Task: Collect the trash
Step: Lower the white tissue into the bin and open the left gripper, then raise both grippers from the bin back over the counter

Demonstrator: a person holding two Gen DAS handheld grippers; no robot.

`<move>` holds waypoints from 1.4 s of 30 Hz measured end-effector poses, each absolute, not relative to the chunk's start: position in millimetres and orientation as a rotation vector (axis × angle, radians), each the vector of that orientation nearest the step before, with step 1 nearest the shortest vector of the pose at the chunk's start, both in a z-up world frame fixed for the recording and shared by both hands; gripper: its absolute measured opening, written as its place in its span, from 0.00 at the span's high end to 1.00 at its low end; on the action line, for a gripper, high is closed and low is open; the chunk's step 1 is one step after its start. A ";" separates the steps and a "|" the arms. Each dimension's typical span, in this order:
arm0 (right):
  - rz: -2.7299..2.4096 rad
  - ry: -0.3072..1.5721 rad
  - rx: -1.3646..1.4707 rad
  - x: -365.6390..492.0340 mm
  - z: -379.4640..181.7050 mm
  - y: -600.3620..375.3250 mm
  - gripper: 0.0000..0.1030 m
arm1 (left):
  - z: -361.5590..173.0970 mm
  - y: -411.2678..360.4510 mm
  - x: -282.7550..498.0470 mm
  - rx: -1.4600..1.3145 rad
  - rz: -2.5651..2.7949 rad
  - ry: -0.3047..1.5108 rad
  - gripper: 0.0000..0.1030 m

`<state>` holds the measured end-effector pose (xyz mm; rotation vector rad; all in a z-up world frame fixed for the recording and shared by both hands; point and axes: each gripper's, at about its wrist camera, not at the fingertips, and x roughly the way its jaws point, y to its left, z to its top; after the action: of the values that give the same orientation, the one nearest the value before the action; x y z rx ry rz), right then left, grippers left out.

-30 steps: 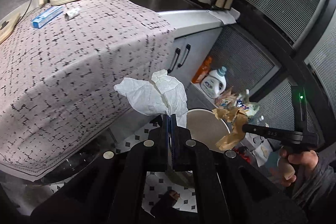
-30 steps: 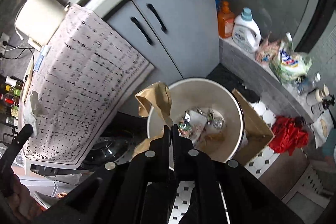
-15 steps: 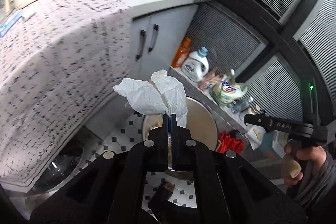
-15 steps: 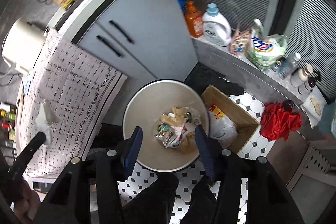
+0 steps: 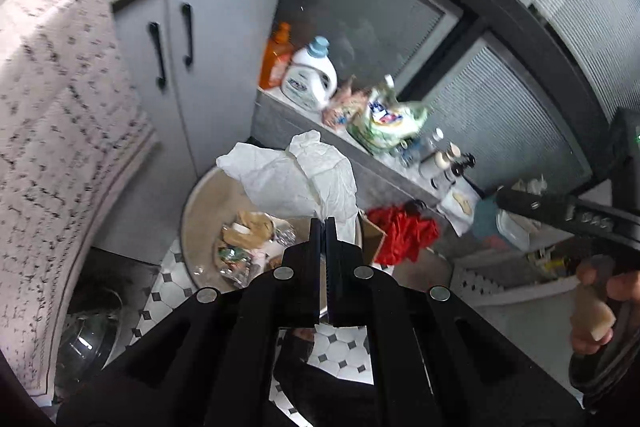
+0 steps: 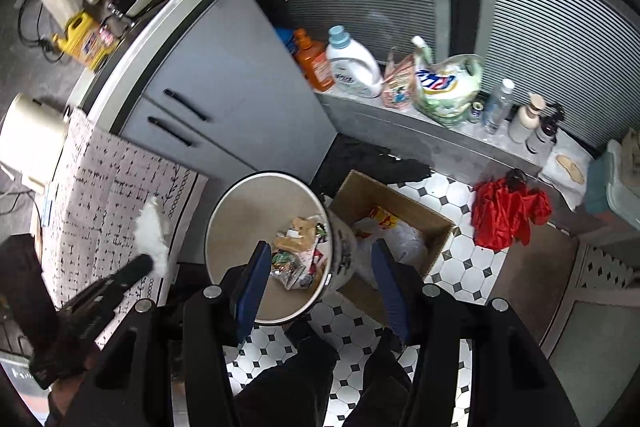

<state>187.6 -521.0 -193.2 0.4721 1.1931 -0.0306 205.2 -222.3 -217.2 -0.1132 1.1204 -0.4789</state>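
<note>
White crumpled tissue (image 5: 298, 175), soft and creased, pinched between the closed fingers of the left gripper (image 5: 325, 227), held above the round tan bin (image 6: 240, 215). Bin holds mixed wrappers and a brown paper scrap (image 6: 298, 227). Right gripper (image 6: 316, 279) fingers spread apart, holding nothing, over the bin. Open cardboard box (image 6: 400, 203) just beside the bin on the black-and-white tiled floor (image 6: 464, 267).

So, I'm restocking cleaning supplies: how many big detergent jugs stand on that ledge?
2: an orange jug nearest the cabinet, and a white jug with a blue cap beside it. Others may be hidden behind the bags.
</note>
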 end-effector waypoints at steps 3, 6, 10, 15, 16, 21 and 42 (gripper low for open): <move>-0.053 1.186 0.483 180.8 -192.2 -531.1 0.50 | -232.2 -231.9 207.5 -0.102 -0.496 1.158 0.97; -0.069 1.192 0.490 174.6 -193.7 -537.2 0.48 | -246.6 -238.0 209.3 -0.106 -0.514 1.207 0.97; -0.076 1.201 0.491 169.7 -196.1 -537.9 0.42 | -256.5 -238.3 210.4 -0.125 -0.515 1.253 0.73; -0.061 1.200 0.486 172.0 -195.6 -532.4 0.38 | -245.9 -226.1 209.4 -0.147 -0.508 1.216 0.40; -0.053 1.198 0.482 174.5 -194.7 -529.5 0.37 | -242.8 -222.3 210.3 -0.152 -0.500 1.211 0.37; 0.003 1.189 0.465 188.2 -190.0 -510.1 0.34 | -225.5 -195.2 214.5 -0.186 -0.437 1.170 0.26; 0.291 1.091 0.341 264.3 -123.4 -325.2 0.10 | -140.7 27.0 200.1 -0.341 -0.052 0.910 0.07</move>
<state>264.3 -325.2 -123.4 0.3413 1.0908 0.2907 200.1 27.0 -140.7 -0.3406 0.9104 -0.0516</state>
